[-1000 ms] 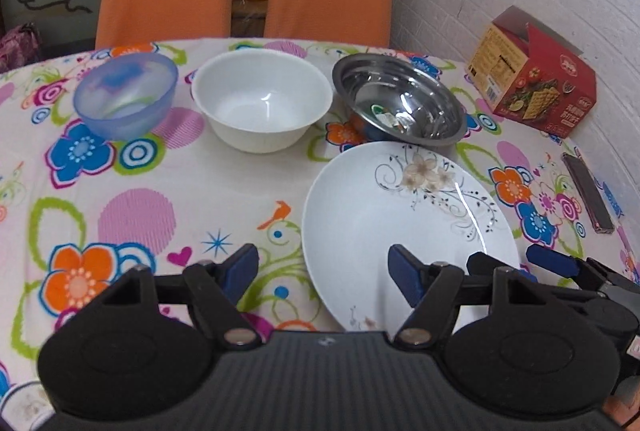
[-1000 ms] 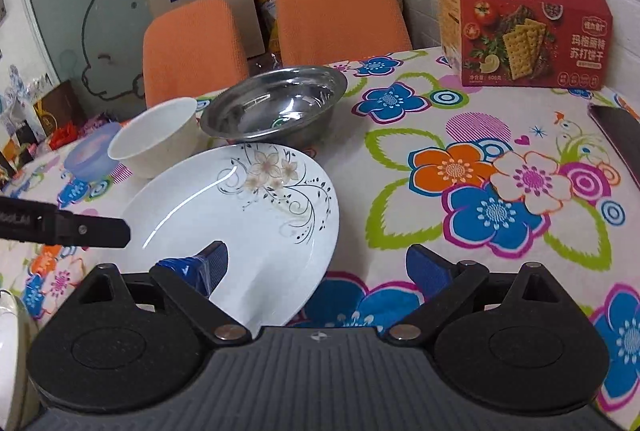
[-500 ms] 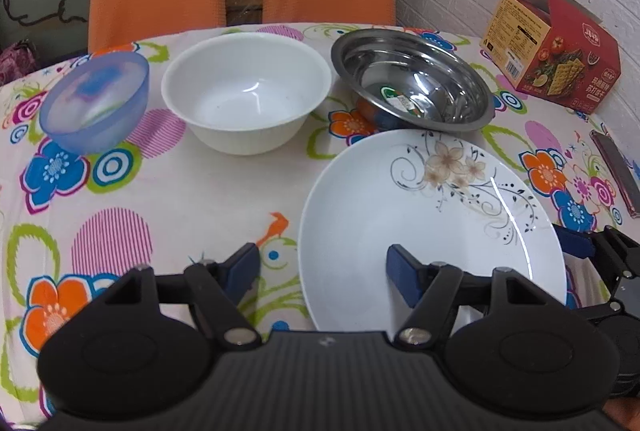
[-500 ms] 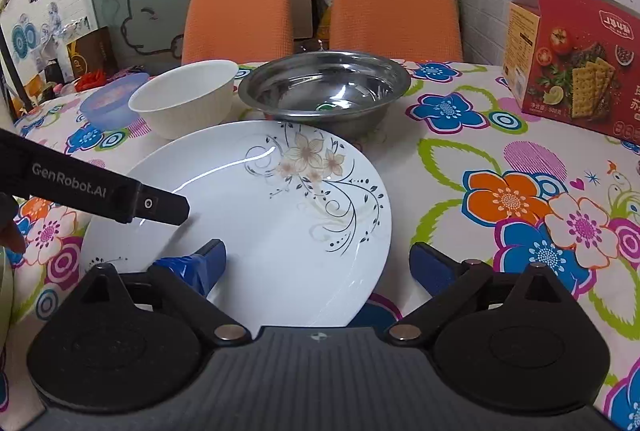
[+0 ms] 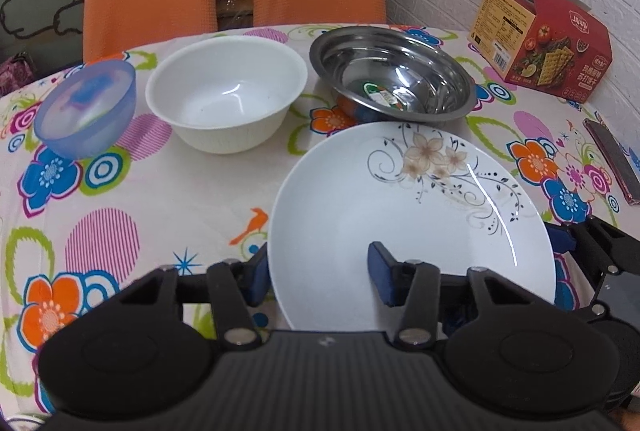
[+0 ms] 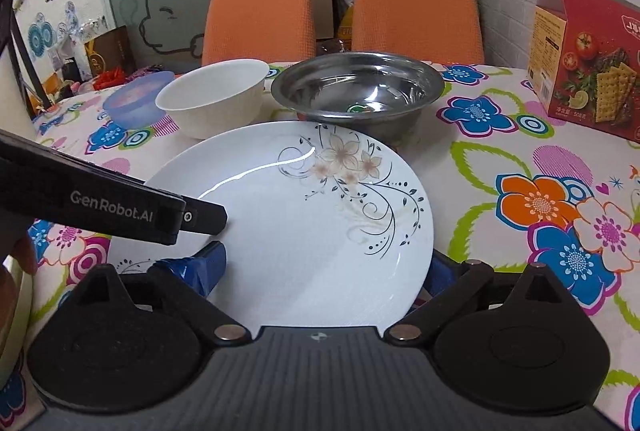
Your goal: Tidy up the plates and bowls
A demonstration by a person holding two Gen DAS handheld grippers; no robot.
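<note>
Left of the plate (image 5: 400, 211), the blue bowl (image 5: 86, 109) and white bowl (image 5: 226, 91) sit untouched. We've moved the left gripper (image 5: 318, 271) and right gripper (image 6: 324, 267) in; both straddle its near rim, gaping, nothing clamped. Plate grab looks next.

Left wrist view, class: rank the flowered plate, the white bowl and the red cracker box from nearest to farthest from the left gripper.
1. Flowered plate: right at the left gripper, its near rim between the open fingers.
2. White bowl: further back, slightly left of centre.
3. Red cracker box: far right, by the brick wall.
</note>
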